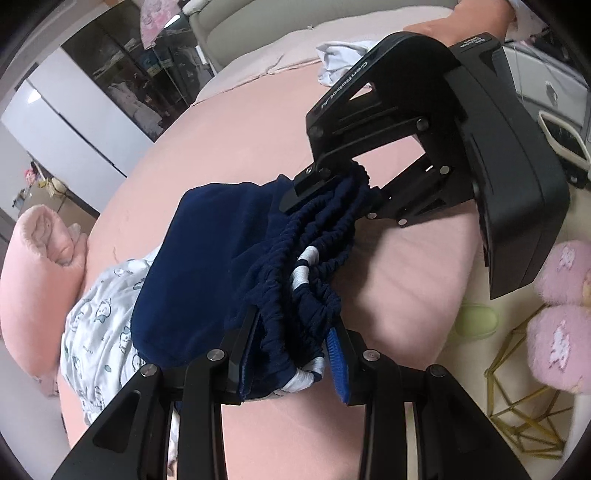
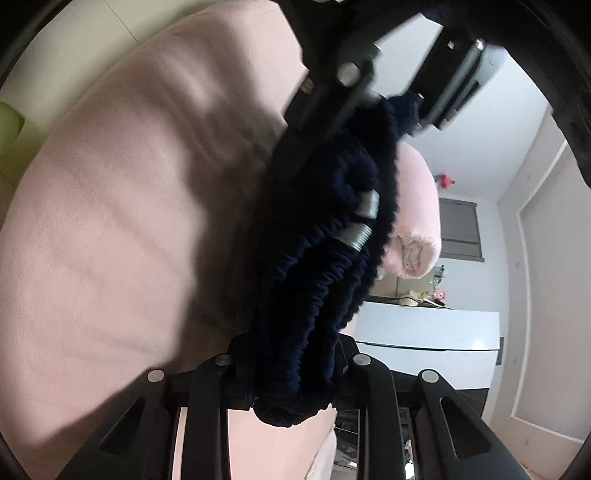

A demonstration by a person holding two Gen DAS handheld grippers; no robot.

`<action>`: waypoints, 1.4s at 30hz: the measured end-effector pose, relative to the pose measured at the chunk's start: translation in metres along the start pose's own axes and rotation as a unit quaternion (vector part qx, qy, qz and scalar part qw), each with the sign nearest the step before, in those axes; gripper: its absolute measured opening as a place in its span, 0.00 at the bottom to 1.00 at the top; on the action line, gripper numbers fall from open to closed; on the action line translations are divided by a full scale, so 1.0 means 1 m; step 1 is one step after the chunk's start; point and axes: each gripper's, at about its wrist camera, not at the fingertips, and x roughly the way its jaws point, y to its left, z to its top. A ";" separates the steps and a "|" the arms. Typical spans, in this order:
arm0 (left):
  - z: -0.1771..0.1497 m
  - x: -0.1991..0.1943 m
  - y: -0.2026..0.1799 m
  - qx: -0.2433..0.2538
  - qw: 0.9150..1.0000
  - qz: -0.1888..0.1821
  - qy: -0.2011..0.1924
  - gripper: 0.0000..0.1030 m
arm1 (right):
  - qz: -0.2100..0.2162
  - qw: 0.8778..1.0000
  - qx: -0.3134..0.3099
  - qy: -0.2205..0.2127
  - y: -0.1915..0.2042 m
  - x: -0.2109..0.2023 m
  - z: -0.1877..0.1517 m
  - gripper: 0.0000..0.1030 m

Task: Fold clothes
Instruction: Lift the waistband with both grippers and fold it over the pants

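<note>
Navy shorts (image 1: 207, 258) with a gathered elastic waistband and a white drawstring (image 1: 306, 266) hang over the pink bed (image 1: 240, 140). In the left wrist view my left gripper (image 1: 295, 332) is shut on one end of the waistband. My right gripper (image 1: 336, 188) is clamped on the other end, held by a person's hand (image 1: 476, 18). In the right wrist view the navy shorts (image 2: 314, 277) run from my right gripper (image 2: 291, 354), shut on the bunched waistband, up to my left gripper (image 2: 369, 99).
A pale printed garment (image 1: 99, 317) lies under the shorts, next to a rolled pink blanket (image 1: 40, 266). A white cloth (image 1: 340, 59) sits at the far side of the bed. Pink plush cushions (image 1: 557, 328) and a gold wire frame (image 1: 524, 406) stand on the floor at right.
</note>
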 end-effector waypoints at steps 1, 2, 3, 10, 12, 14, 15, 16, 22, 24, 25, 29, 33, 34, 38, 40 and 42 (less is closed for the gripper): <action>0.001 -0.004 0.000 -0.003 1.000 0.000 -0.003 0.30 | 0.006 1.000 0.005 -0.001 -0.004 -0.003 -0.001 0.24; 0.002 -0.009 -0.002 -0.004 1.000 0.003 -0.006 0.30 | 0.011 1.000 0.013 0.000 -0.010 -0.007 -0.001 0.24; 0.002 -0.013 -0.003 -0.003 1.000 0.005 -0.009 0.30 | 0.015 1.000 0.021 0.001 -0.015 -0.011 -0.002 0.24; -0.003 -0.037 -0.010 -0.010 1.000 -0.002 -0.017 0.30 | 0.061 0.994 0.094 0.011 -0.048 -0.049 0.003 0.24; -0.005 -0.037 -0.013 -0.008 1.000 -0.010 -0.012 0.30 | 0.071 0.993 0.092 0.007 -0.049 -0.060 0.005 0.24; -0.008 -0.037 -0.018 -0.006 1.000 -0.017 -0.008 0.31 | 0.083 0.993 0.083 0.002 -0.046 -0.068 0.003 0.24; -0.009 -0.037 -0.021 -0.003 1.000 -0.019 -0.006 0.31 | 0.089 0.993 0.079 0.000 -0.044 -0.071 0.002 0.24; -0.011 -0.037 -0.024 -0.002 1.000 -0.021 -0.004 0.31 | 0.095 0.992 0.077 -0.001 -0.044 -0.073 -0.001 0.24; -0.012 -0.041 -0.035 0.001 1.000 -0.022 -0.003 0.31 | 0.111 0.990 0.090 0.003 -0.047 -0.082 -0.009 0.24; -0.011 -0.042 -0.036 0.000 1.000 -0.024 -0.003 0.31 | 0.111 0.990 0.089 0.004 -0.055 -0.077 -0.010 0.24; -0.011 -0.043 -0.036 -0.001 1.000 -0.024 -0.002 0.31 | 0.110 0.990 0.088 0.005 -0.058 -0.076 -0.010 0.24; -0.010 -0.045 -0.039 0.005 1.000 -0.023 0.003 0.31 | 0.128 0.987 0.094 0.010 -0.068 -0.066 -0.008 0.24; -0.009 -0.042 -0.041 0.013 1.000 -0.021 0.010 0.32 | 0.143 0.985 0.098 0.014 -0.067 -0.068 -0.008 0.24; -0.009 -0.041 -0.041 0.012 1.000 -0.021 0.011 0.32 | 0.146 0.984 0.098 0.014 -0.068 -0.067 -0.008 0.24; -0.007 -0.041 -0.037 0.005 1.000 -0.024 0.011 0.32 | 0.165 0.980 0.107 0.018 -0.068 -0.072 -0.009 0.24; -0.006 -0.042 -0.034 0.002 1.000 -0.022 0.007 0.32 | 0.169 0.979 0.111 0.020 -0.076 -0.065 -0.009 0.24; -0.003 -0.044 -0.029 -0.002 1.000 -0.019 0.003 0.32 | 0.169 0.979 0.115 0.021 -0.084 -0.059 -0.011 0.24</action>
